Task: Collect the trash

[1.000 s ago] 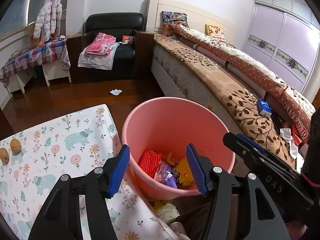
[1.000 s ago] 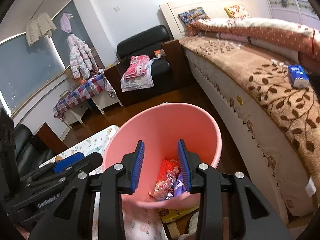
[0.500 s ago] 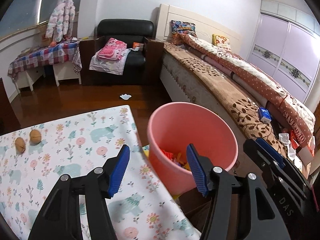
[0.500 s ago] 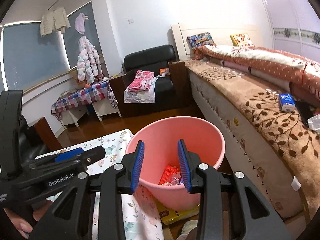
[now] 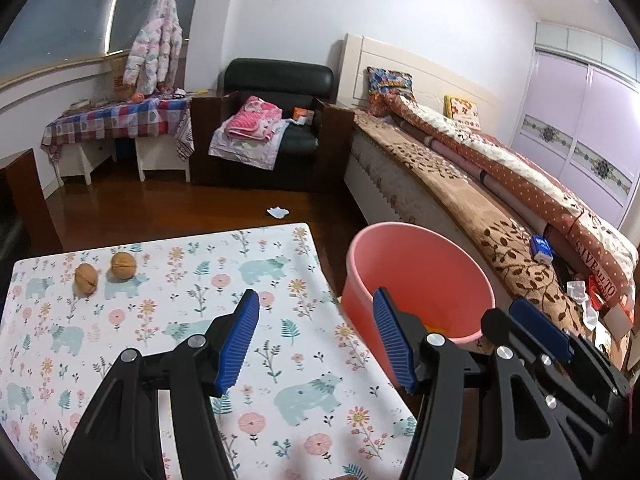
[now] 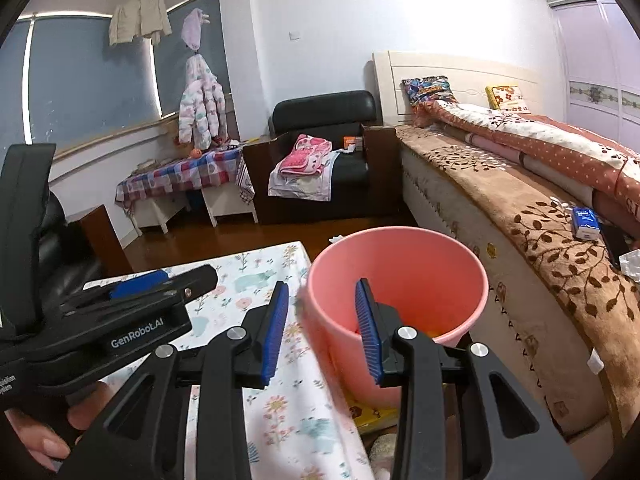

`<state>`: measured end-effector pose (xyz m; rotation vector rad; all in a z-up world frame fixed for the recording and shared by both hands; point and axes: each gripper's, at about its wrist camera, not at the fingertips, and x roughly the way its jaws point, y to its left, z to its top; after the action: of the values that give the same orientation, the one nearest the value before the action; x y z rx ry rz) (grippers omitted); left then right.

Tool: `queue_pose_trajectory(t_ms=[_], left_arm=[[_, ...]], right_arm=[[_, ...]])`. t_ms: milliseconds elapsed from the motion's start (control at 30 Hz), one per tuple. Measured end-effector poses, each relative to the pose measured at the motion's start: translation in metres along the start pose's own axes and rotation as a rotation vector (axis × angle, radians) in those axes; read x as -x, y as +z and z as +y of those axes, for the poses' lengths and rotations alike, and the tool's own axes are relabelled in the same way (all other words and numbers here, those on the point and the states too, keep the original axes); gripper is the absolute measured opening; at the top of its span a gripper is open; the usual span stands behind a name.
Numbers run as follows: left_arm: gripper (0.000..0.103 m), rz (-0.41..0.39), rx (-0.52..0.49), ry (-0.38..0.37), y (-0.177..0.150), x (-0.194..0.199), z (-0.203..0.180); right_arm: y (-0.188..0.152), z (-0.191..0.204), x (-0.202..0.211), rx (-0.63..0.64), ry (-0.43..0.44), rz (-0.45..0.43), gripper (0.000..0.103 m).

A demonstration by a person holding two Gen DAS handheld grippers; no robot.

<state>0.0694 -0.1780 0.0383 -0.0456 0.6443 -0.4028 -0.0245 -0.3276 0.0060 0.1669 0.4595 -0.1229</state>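
Both grippers pulled back from pink bin [image 5: 416, 276], its contents mostly hidden

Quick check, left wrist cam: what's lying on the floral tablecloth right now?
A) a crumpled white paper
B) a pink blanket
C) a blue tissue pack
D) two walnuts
D: two walnuts sit side by side near the far left of the tablecloth; the tissue pack is on the bed, the blanket on the armchair, the white paper on the floor.
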Motion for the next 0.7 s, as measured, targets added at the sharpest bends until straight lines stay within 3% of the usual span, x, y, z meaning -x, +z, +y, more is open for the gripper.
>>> queue_pose_trajectory(t_ms=[200, 700], left_arm=[[0.058, -0.036, 0.007, 0.019, -0.004, 0.010, 0.007], [0.056, -0.016, 0.050, 0.030, -0.014, 0.017, 0.021]], right_arm=[[-0.002, 0.014, 0.004, 0.016, -0.019, 0.002, 0.035], [-0.009, 0.029, 0.002, 0.014, -0.082, 0.008, 0.035]])
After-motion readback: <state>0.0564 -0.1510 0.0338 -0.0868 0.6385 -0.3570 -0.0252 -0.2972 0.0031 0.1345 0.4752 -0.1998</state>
